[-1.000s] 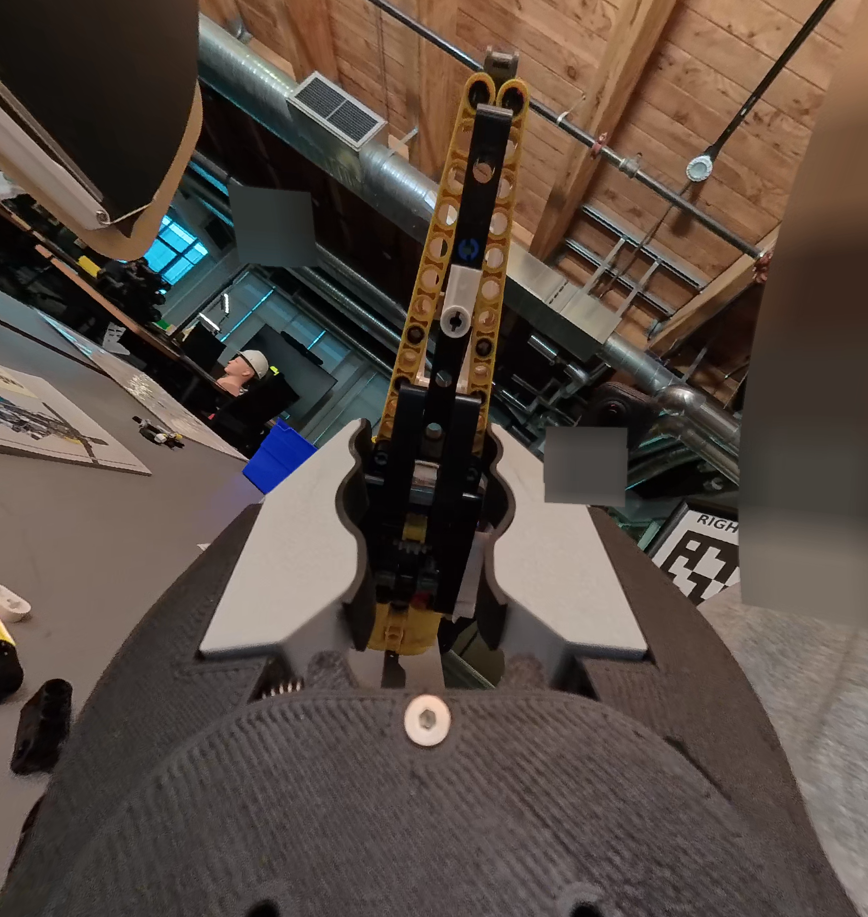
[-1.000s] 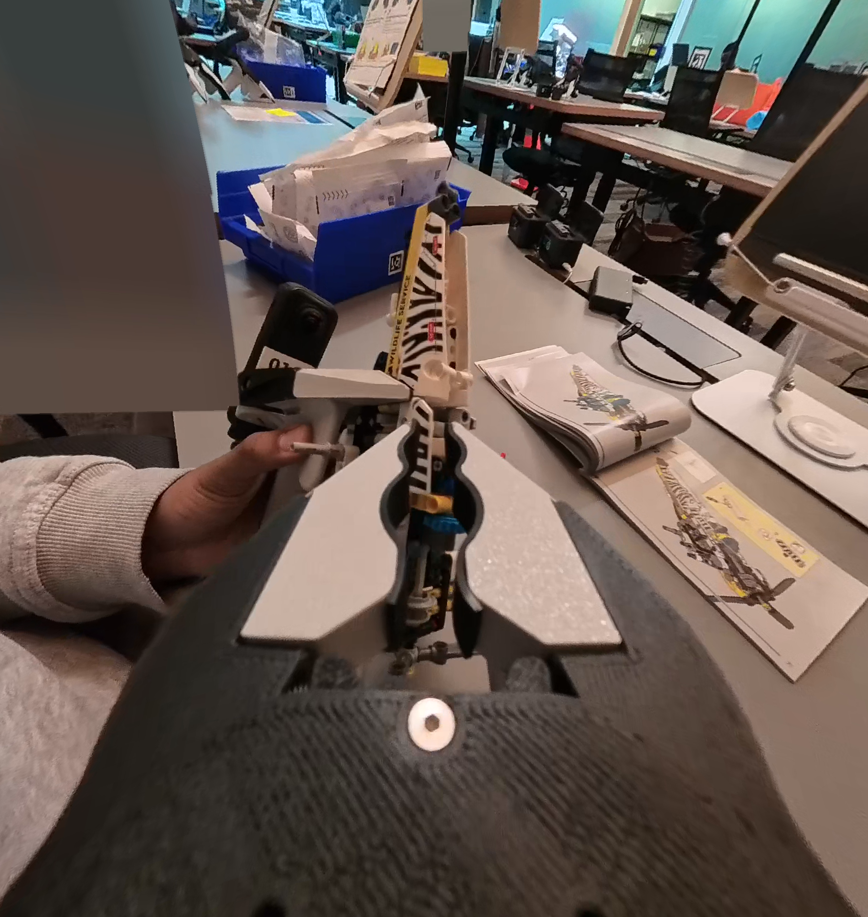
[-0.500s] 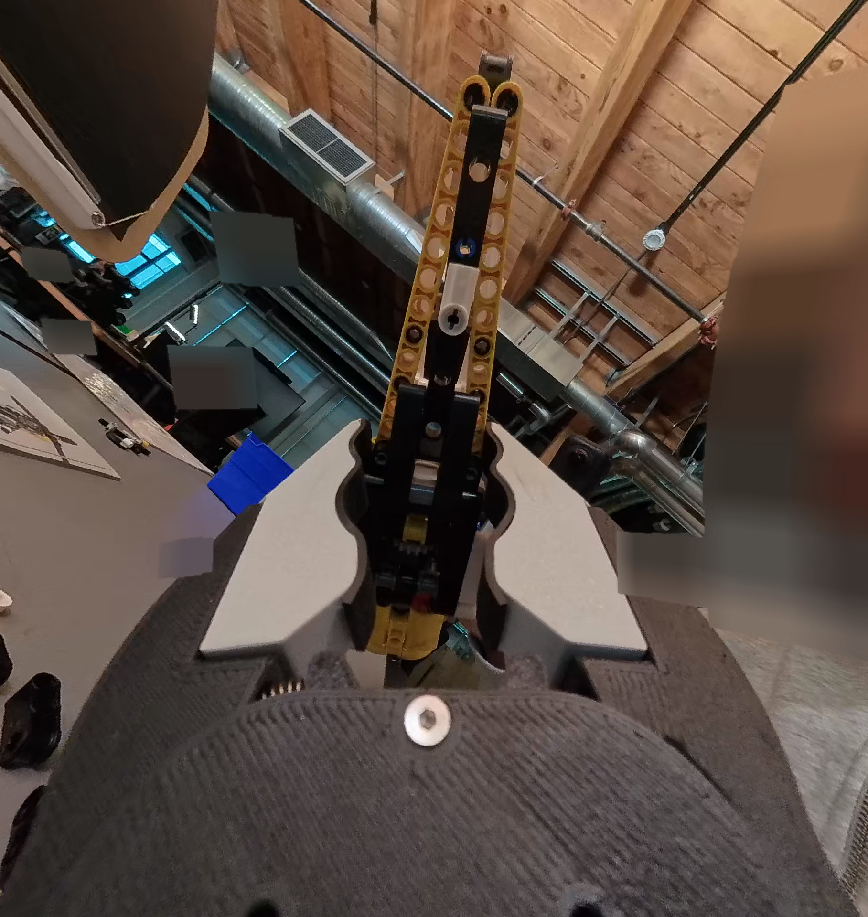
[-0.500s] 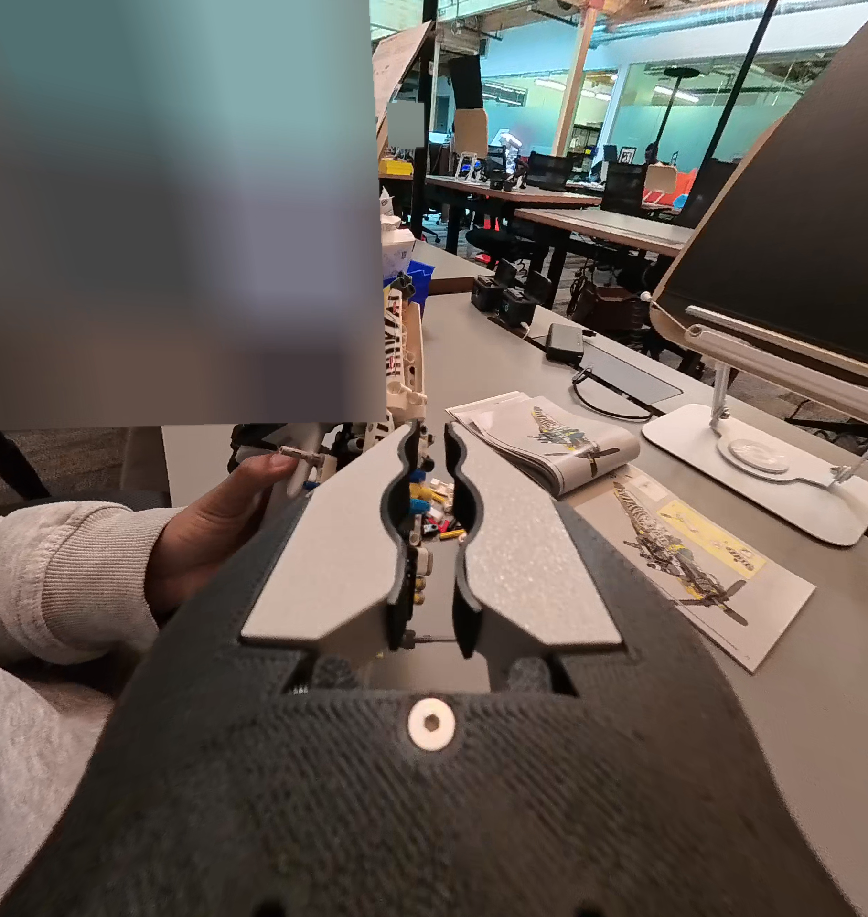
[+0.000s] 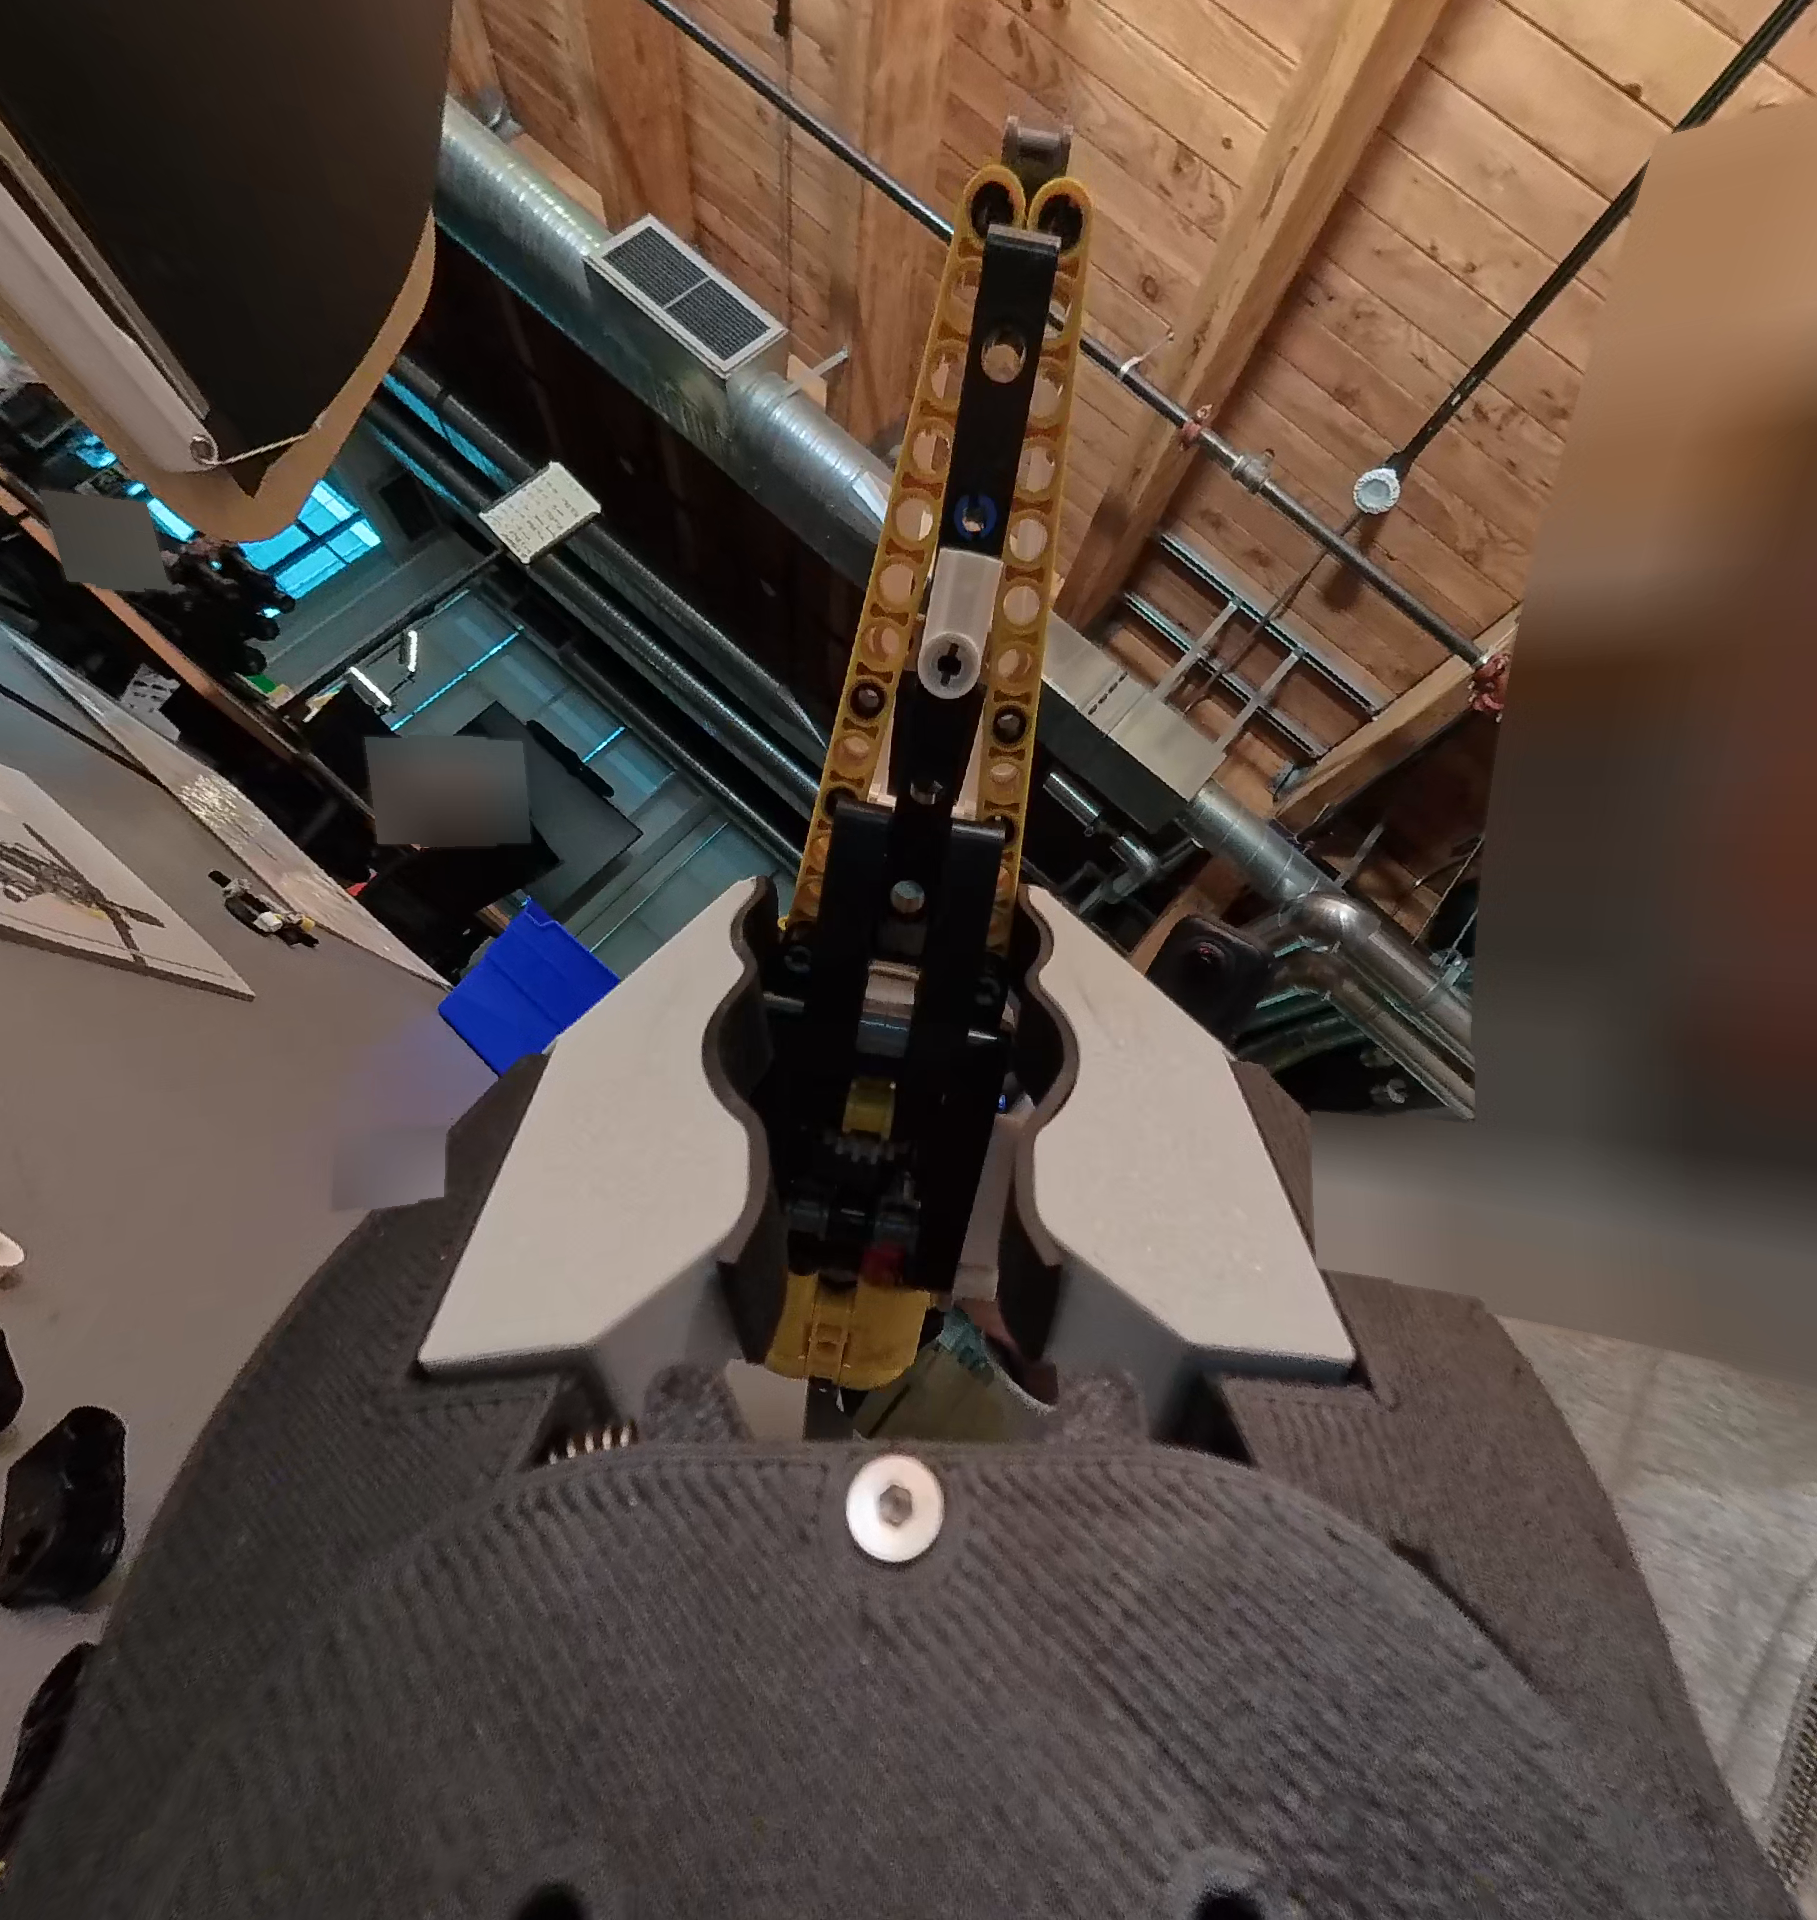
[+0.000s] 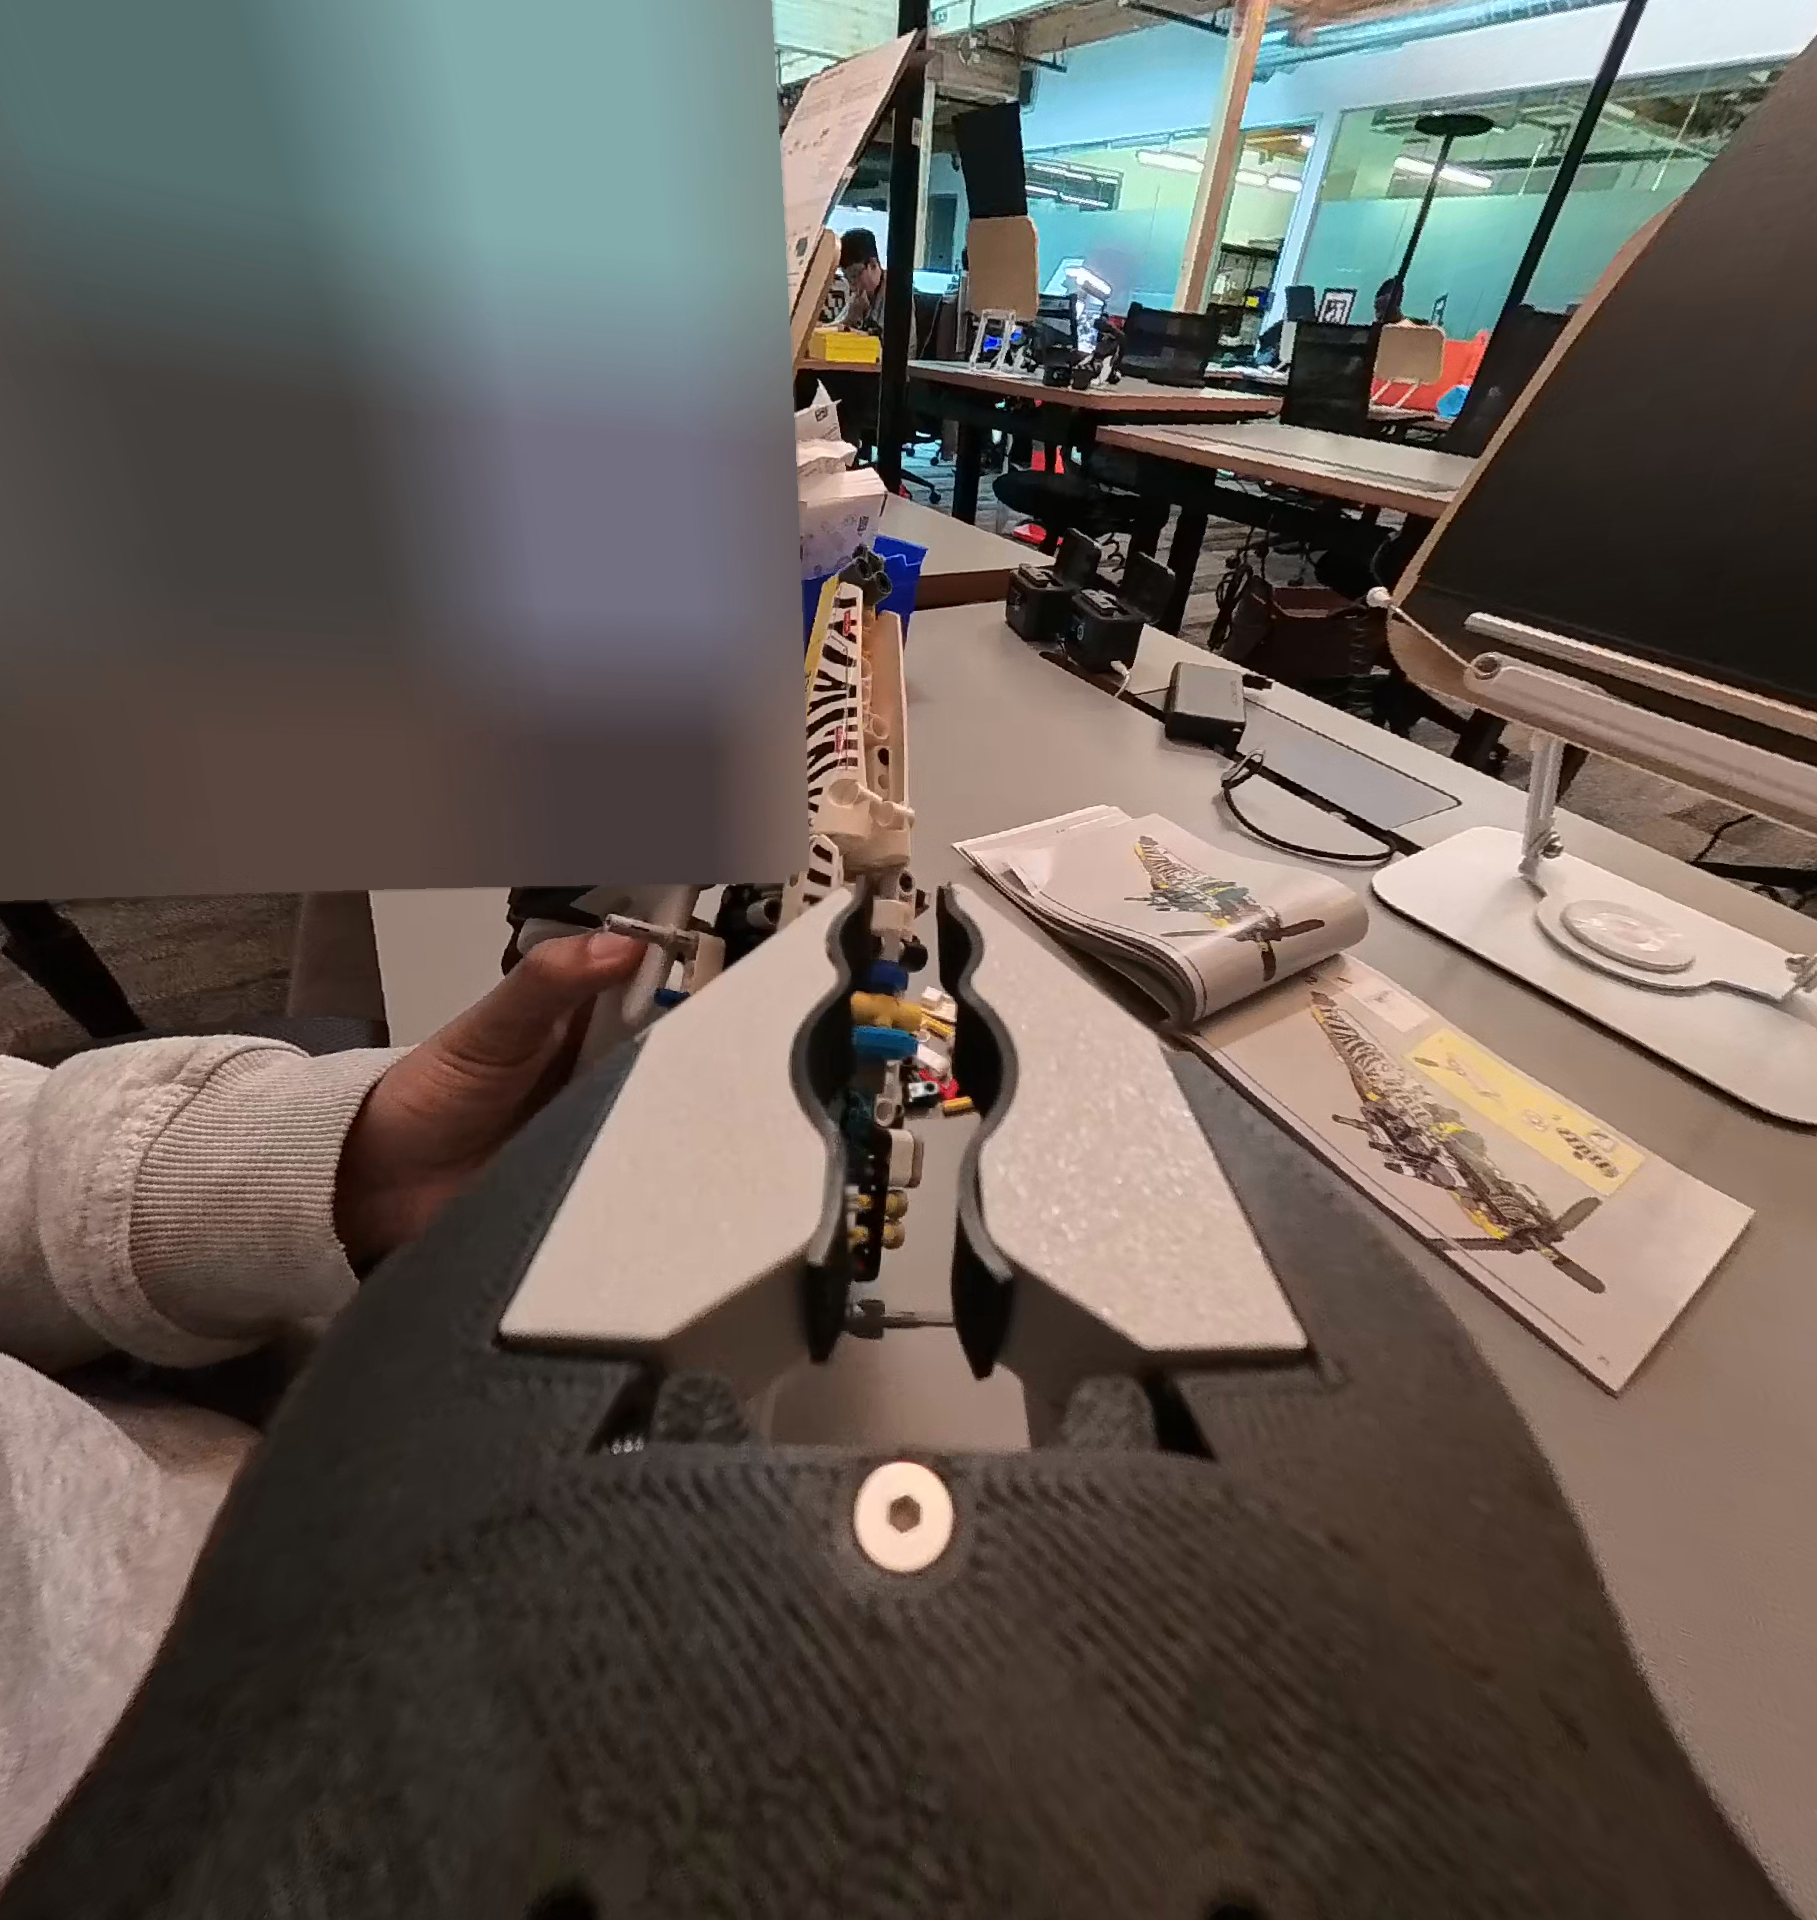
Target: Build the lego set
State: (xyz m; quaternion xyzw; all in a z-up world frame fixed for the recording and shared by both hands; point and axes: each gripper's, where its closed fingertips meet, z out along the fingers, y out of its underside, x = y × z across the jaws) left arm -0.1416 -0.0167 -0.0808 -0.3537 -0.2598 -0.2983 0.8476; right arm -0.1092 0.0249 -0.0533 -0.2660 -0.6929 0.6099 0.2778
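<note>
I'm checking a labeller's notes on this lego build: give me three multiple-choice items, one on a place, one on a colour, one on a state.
1. Where does the open booklet lie?
A. On the table, right of the model
B. In the blue bin
C. On the floor

2. What colour are the long holed beams of the model in the left wrist view?
A. Red
B. Yellow
C. Green

3. What state is the left hand-held gripper in?
A. Open, empty
B. Shut on the model
C. Out of view

Answers: 1 A, the right wrist view shows it flat on the grey table beside the striped model. 2 B, the beams rising from the jaws are yellow. 3 B, its jaws clamp the model's black base.
</note>
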